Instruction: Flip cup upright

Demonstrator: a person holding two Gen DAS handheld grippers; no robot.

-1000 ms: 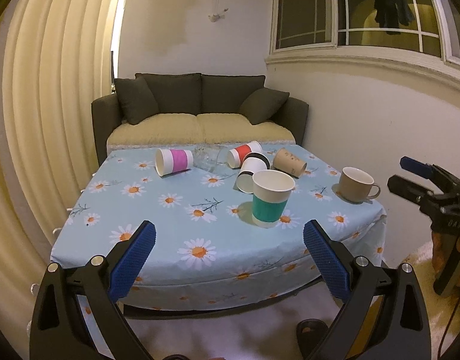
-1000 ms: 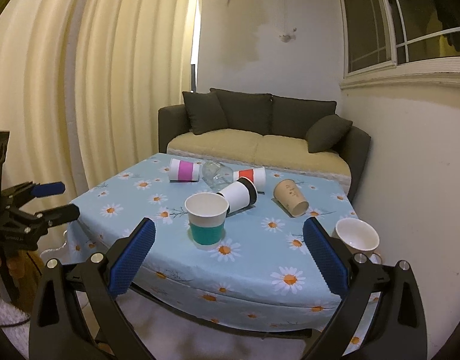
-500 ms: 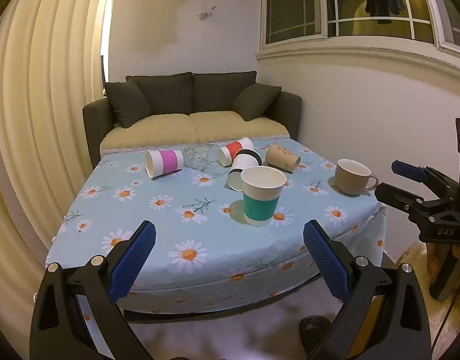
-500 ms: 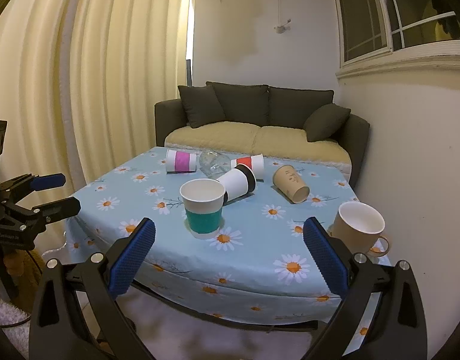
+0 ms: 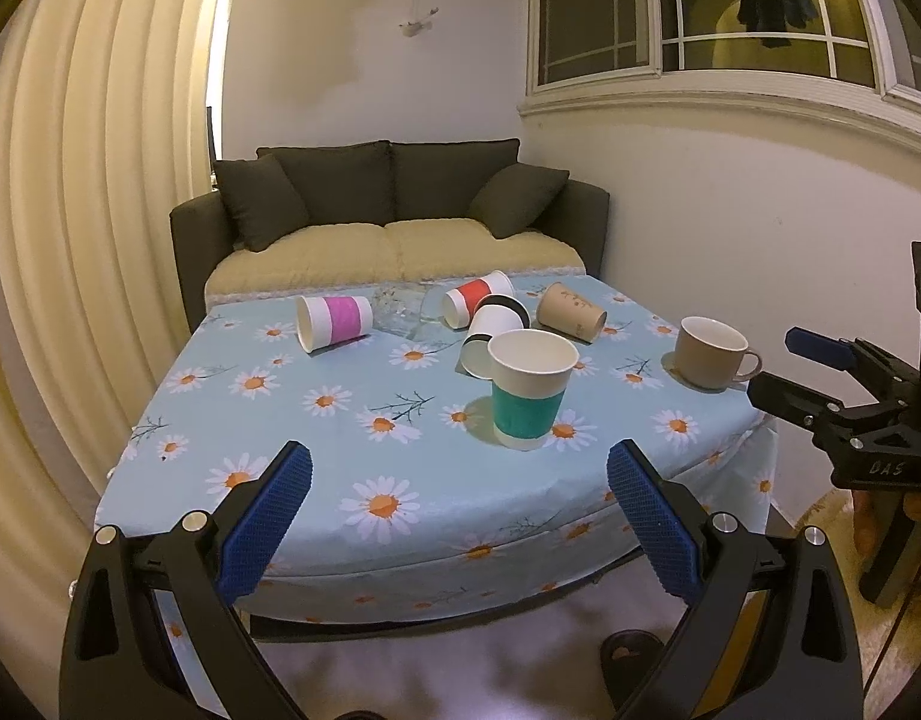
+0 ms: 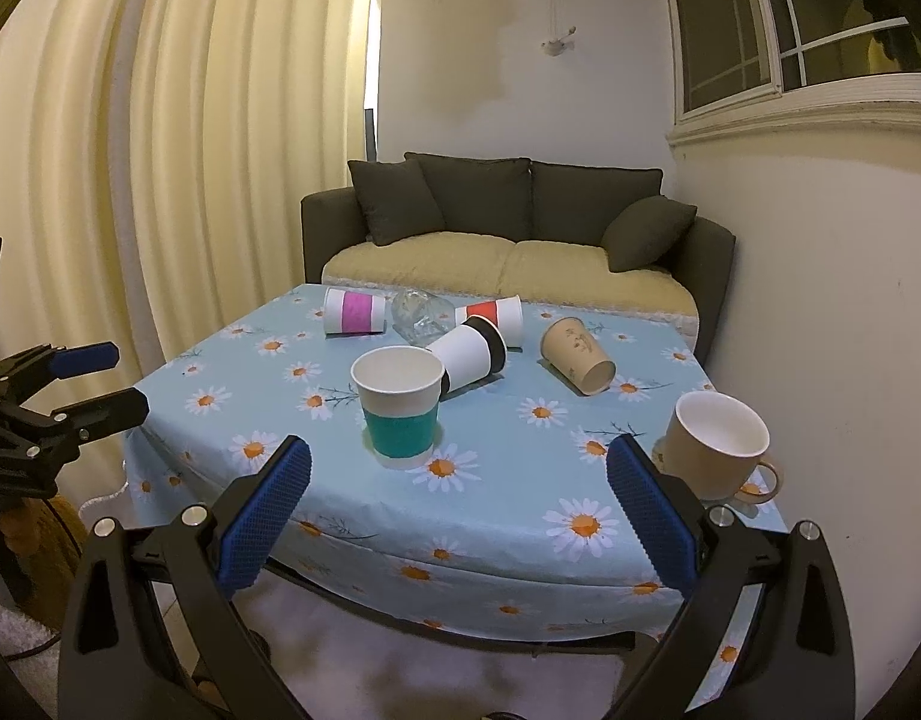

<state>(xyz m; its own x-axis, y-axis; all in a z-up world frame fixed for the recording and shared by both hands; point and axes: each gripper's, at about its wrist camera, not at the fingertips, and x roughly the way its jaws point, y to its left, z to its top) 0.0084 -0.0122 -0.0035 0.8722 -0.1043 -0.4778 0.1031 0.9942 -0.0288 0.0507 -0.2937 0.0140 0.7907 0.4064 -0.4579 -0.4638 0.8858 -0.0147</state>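
Observation:
A teal-banded paper cup [image 5: 529, 396] [image 6: 398, 405] stands upright on the daisy tablecloth [image 5: 316, 420] [image 6: 520, 480]. Behind it lie a black-banded cup [image 5: 495, 333] [image 6: 469, 354], a pink-banded cup [image 5: 334, 322] [image 6: 353, 312], a red-banded cup [image 5: 477, 297] [image 6: 495, 315], a brown paper cup [image 5: 571, 312] [image 6: 577, 355] and a clear glass [image 5: 403, 312] [image 6: 418, 315], all on their sides. My left gripper [image 5: 459, 519] is open and empty before the table's near edge. My right gripper [image 6: 458, 519] is open and empty, also short of the table.
A beige mug [image 5: 709, 353] [image 6: 715, 444] stands upright at the table's right edge. A dark sofa [image 5: 394, 222] stands behind the table, curtains [image 5: 88, 240] on the left, a wall on the right. Each gripper shows in the other's view: right [image 5: 832, 396], left [image 6: 58, 390].
Both grippers have drawn slightly closer to the table and tilted a little; the cups look larger and higher in view. Nothing on the table has moved.

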